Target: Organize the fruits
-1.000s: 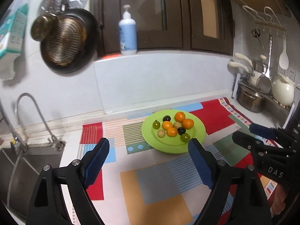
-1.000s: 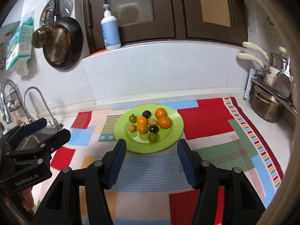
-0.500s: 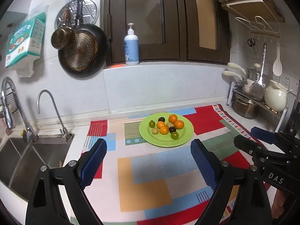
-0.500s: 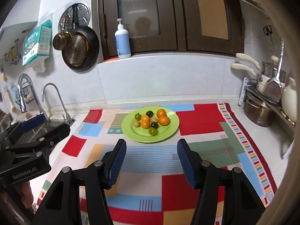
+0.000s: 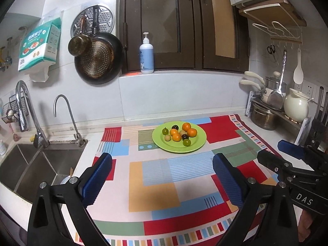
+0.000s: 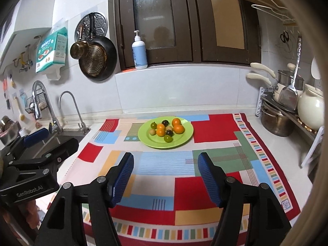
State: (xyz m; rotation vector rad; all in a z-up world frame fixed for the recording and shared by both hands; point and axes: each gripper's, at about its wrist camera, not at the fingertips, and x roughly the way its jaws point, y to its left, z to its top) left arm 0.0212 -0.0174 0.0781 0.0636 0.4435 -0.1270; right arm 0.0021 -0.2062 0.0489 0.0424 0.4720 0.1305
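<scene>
Both hands empty: my left gripper (image 5: 162, 176) and right gripper (image 6: 165, 176) hang spread wide above the patterned mat (image 5: 155, 184), well back from the green plate (image 5: 197, 144). The fruits (image 6: 167, 130) sit bunched at its centre. My plan: approach low and pinch an outer fruit gently, so the neighbours don't roll.

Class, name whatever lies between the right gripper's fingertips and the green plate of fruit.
Only bare patterned cloth lies between the right gripper and the green plate, seen in the right wrist view.
</scene>
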